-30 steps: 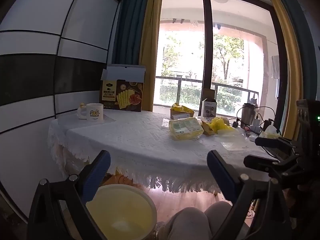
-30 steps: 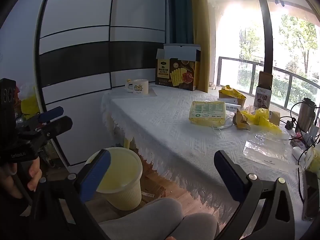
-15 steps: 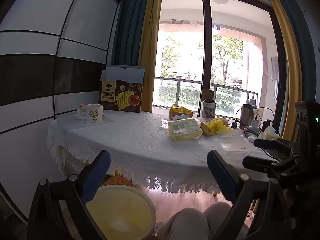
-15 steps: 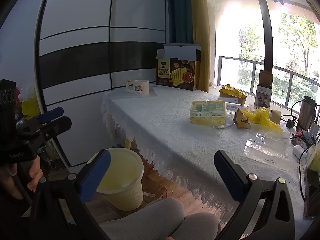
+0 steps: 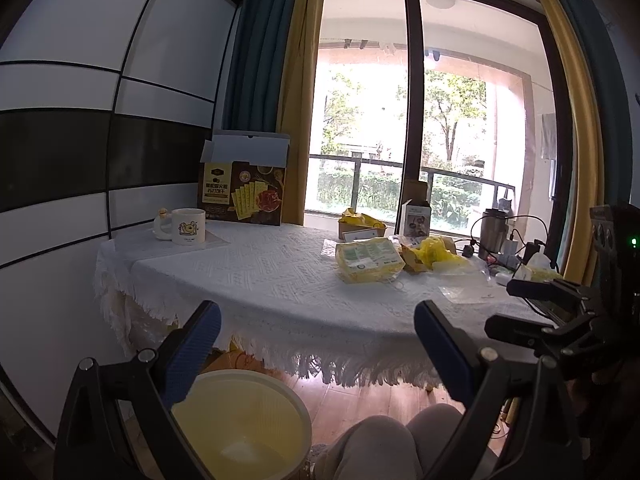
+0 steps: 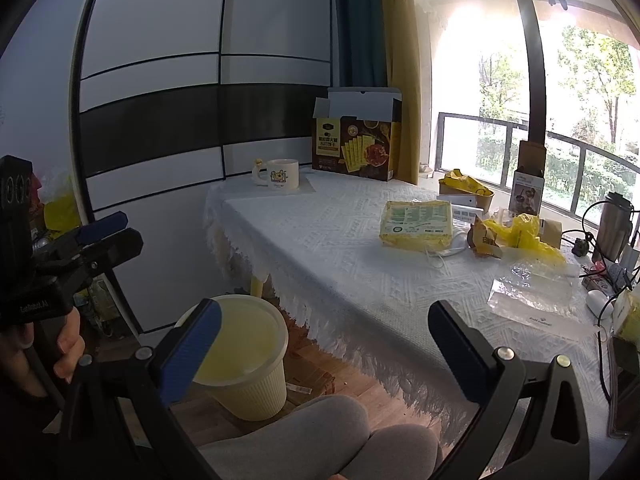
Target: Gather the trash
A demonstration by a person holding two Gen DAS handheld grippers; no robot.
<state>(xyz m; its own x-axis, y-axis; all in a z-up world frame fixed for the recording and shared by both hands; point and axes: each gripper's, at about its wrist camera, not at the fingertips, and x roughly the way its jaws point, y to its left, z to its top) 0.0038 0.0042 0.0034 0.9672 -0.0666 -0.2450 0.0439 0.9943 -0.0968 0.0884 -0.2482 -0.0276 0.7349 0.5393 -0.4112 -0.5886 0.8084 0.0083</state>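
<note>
On the white-clothed table (image 5: 256, 280) lie a flat yellow package (image 5: 368, 261) (image 6: 416, 226), a crumpled yellow plastic bag (image 5: 434, 251) (image 6: 520, 232) beside a brown wrapper (image 6: 486, 241), and a clear plastic bag (image 6: 532, 290) (image 5: 468, 293). A pale yellow bin (image 5: 240, 420) (image 6: 244, 348) stands on the floor under the table's near edge. My left gripper (image 5: 318, 344) is open and empty, held above the bin and short of the table. My right gripper (image 6: 324, 346) is also open and empty, in front of the table edge, well short of the trash.
A cartoon mug (image 5: 188, 232) and an open snack box (image 5: 244, 196) stand at the table's far left. A steel flask (image 6: 614, 226), cables and a small upright carton (image 6: 528, 184) crowd the window side. Grey-trousered knees (image 6: 320, 436) sit below both grippers.
Both views have shifted only slightly. Both grippers stay open and nothing on the table has moved.
</note>
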